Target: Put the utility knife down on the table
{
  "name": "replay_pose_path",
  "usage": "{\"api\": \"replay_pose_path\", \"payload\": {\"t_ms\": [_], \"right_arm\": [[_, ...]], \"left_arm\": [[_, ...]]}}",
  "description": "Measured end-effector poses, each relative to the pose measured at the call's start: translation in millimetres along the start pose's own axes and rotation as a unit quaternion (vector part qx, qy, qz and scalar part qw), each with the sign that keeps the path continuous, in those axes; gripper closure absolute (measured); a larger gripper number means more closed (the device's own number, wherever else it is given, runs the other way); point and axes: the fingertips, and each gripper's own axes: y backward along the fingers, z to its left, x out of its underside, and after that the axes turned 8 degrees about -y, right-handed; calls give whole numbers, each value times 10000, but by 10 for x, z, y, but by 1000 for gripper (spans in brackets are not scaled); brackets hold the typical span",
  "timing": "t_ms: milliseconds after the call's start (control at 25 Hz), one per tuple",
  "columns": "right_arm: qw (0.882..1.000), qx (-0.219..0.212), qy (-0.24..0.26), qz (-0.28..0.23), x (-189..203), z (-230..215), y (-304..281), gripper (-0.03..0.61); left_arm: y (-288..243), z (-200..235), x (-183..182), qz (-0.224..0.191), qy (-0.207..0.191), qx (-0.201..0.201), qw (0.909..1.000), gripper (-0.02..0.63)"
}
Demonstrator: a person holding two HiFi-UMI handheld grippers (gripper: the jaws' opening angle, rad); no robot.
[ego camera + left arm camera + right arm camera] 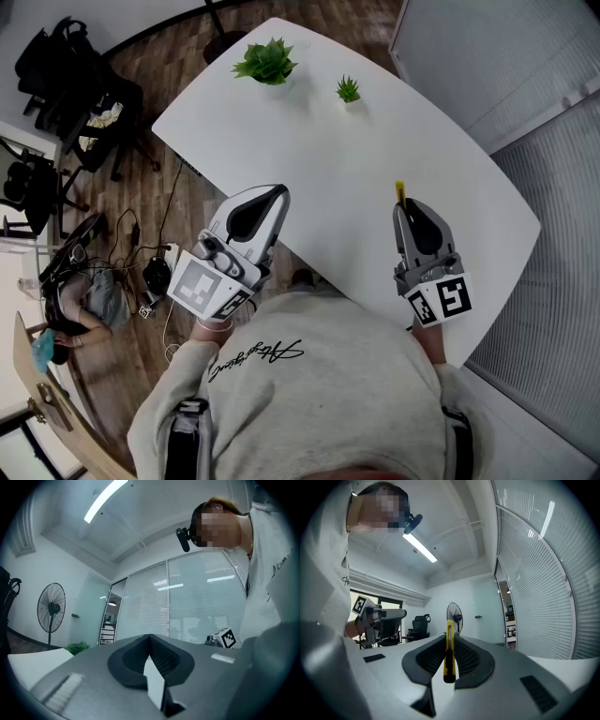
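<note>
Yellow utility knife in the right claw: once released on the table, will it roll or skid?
Probably stiff: the utility knife juts straight past the right claw without sagging. It looks slim and flat-sided, so it likely lies still rather than rolls. The white table looks smooth, so it may skid if nudged.
</note>
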Motion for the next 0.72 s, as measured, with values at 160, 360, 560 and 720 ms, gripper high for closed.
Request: {"api": "replay_pose_path", "payload": {"t_ms": [160, 360, 560, 720], "right_arm": [[10000, -1, -35, 93, 79, -19, -22, 525], [9998, 26, -81, 183, 159, -45, -57, 525], [9996, 31, -111, 266, 245, -70, -77, 525], [9994, 46, -141, 319, 298, -94, -94, 525]], "left_arm": [[13, 12, -2, 5, -6, -35, 10000, 617], [19, 21, -12, 4, -19, -58, 10000, 617], [17, 14, 5, 9, -33, -68, 10000, 617], [21, 17, 12, 18, -38, -82, 10000, 617]]}}
